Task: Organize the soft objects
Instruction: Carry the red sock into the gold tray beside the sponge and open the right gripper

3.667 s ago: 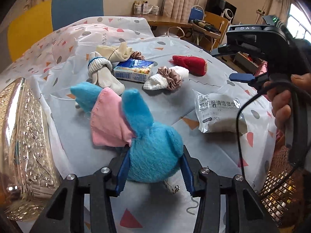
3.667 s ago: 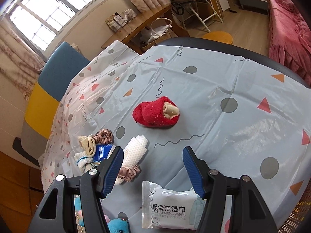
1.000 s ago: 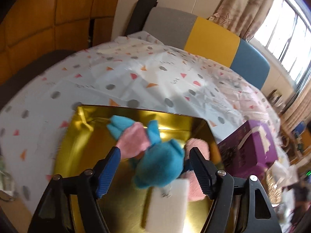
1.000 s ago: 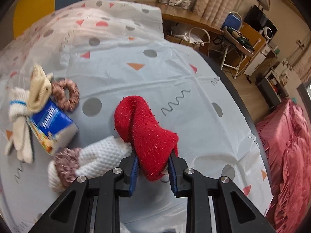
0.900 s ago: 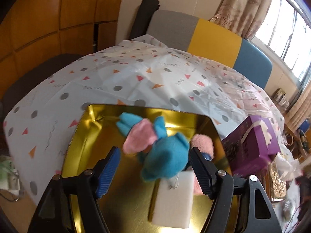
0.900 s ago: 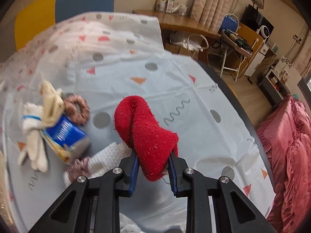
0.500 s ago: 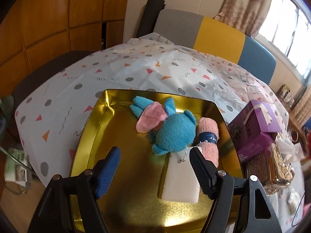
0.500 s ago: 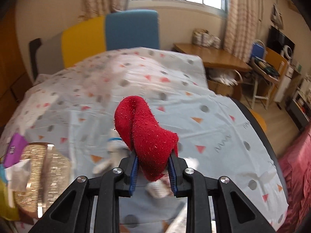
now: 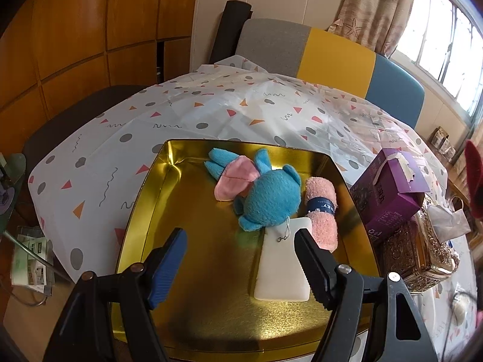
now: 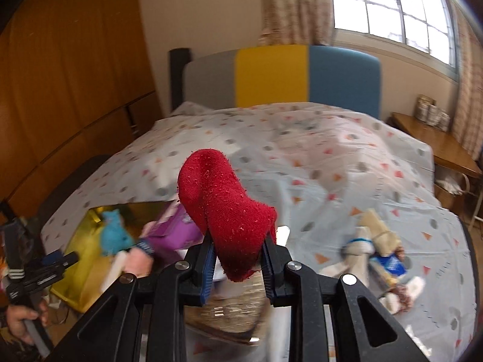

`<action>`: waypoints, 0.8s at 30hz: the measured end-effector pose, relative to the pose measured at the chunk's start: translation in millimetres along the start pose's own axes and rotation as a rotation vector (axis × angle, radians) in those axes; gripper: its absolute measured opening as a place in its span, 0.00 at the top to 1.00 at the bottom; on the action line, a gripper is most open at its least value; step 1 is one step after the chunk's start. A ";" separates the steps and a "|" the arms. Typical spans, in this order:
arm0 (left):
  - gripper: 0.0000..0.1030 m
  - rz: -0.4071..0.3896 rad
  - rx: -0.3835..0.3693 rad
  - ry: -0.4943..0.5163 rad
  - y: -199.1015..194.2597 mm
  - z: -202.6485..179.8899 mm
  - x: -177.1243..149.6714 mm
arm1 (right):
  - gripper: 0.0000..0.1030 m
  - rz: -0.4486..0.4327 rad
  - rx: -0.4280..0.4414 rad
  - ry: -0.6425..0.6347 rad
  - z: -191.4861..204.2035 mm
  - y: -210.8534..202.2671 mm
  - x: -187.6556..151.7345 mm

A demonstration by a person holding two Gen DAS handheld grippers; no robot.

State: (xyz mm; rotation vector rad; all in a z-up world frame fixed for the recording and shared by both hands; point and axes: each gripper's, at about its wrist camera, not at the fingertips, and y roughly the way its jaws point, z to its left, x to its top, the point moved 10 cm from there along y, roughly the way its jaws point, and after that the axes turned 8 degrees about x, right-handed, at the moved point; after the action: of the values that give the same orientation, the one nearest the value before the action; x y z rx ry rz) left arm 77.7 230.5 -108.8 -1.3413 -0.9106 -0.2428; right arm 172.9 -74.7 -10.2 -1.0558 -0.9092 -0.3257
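My left gripper (image 9: 240, 261) is open and empty above the near part of a gold tray (image 9: 193, 271). In the tray lie a blue and pink plush toy (image 9: 268, 199), a rolled pink towel (image 9: 321, 211) and a white block (image 9: 282, 262). My right gripper (image 10: 238, 259) is shut on a red sock (image 10: 225, 205), held up in the air; the sock's edge also shows at the right of the left wrist view (image 9: 474, 178). The tray (image 10: 87, 241) and the plush toy (image 10: 113, 236) lie blurred to the lower left of it.
A purple box (image 9: 389, 199) and an ornate gold tin (image 9: 416, 259) stand right of the tray. Rolled socks, a blue tissue pack (image 10: 389, 264) and scrunchies lie on the patterned tablecloth (image 10: 302, 157) at the right. A grey, yellow and blue chair back (image 9: 326, 57) stands behind the table.
My left gripper let go of the plush toy in the tray and drew back, open. My right gripper lifted the red sock off the table and swung it left toward the tray.
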 end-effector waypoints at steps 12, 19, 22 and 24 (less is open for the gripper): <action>0.28 -0.009 0.024 -0.052 -1.0 26.4 0.3 | 0.75 0.206 0.251 -0.152 144.7 62.6 -68.9; 0.28 0.008 0.038 -0.074 4.8 39.9 -6.3 | 0.70 0.382 0.272 -0.141 163.0 109.2 -117.2; 0.28 0.007 0.036 -0.071 5.0 39.1 -7.8 | 0.62 0.416 0.246 -0.147 162.3 117.9 -133.1; 0.28 0.000 0.038 -0.060 4.5 37.0 -8.5 | 0.60 0.426 0.234 -0.147 161.7 120.7 -138.5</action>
State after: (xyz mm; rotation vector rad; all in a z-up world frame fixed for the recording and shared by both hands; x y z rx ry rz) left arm 59.4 262.3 -119.5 -1.3192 -0.9612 -0.1850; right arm 86.3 97.7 -160.7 -1.0340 -0.8051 0.2116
